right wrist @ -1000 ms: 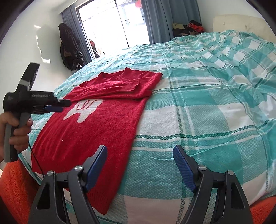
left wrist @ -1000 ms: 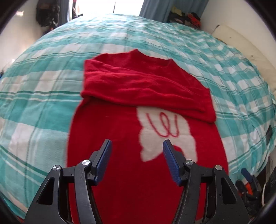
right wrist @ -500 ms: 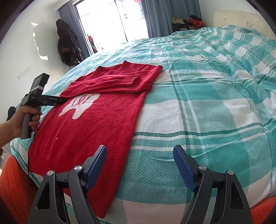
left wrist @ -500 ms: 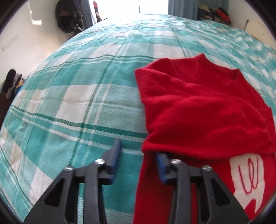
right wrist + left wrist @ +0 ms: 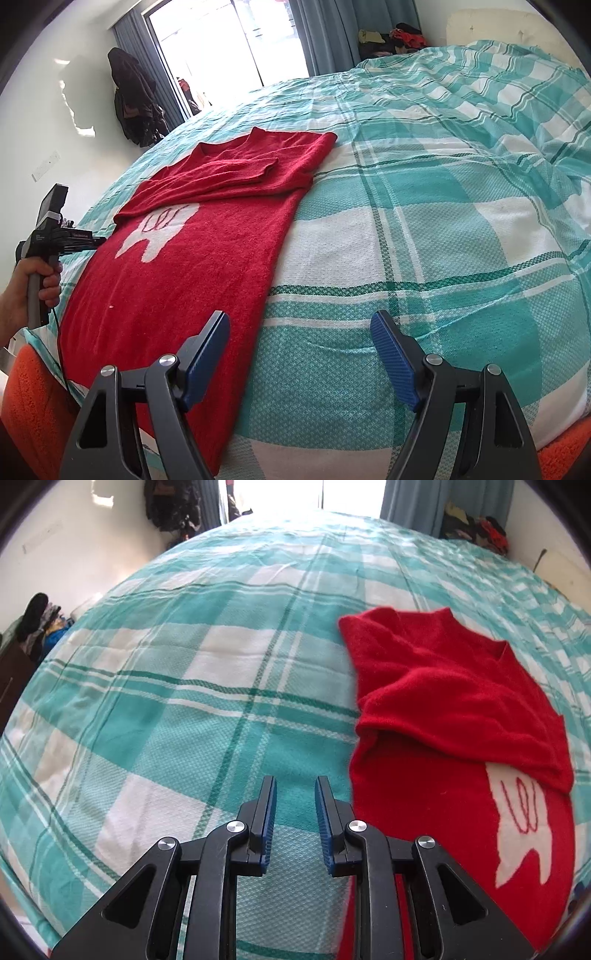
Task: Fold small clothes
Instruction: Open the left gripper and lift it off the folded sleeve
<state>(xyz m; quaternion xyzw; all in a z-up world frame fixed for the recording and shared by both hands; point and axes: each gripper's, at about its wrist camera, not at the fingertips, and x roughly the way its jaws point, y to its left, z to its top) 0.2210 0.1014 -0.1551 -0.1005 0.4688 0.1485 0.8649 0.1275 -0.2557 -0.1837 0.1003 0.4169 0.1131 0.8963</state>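
A red sweater (image 5: 192,251) with a white motif lies flat on the bed, both sleeves folded across its chest. It also shows in the left wrist view (image 5: 461,738). My left gripper (image 5: 294,794) hovers over the bedspread just beside the sweater's left edge, jaws a narrow gap apart and empty. It appears in the right wrist view (image 5: 98,242) at the sweater's far side. My right gripper (image 5: 301,332) is wide open and empty, above the sweater's right edge near the hem.
The bed has a teal and white plaid cover (image 5: 424,221). An orange fuzzy surface (image 5: 33,398) lies below the bed's near edge. Dark coats (image 5: 133,99) hang by the window. Clothes are piled in the far corner (image 5: 391,37).
My left gripper has swung left off the sweater to its left edge and narrowed its jaws. My right gripper has stayed nearly still and wide open.
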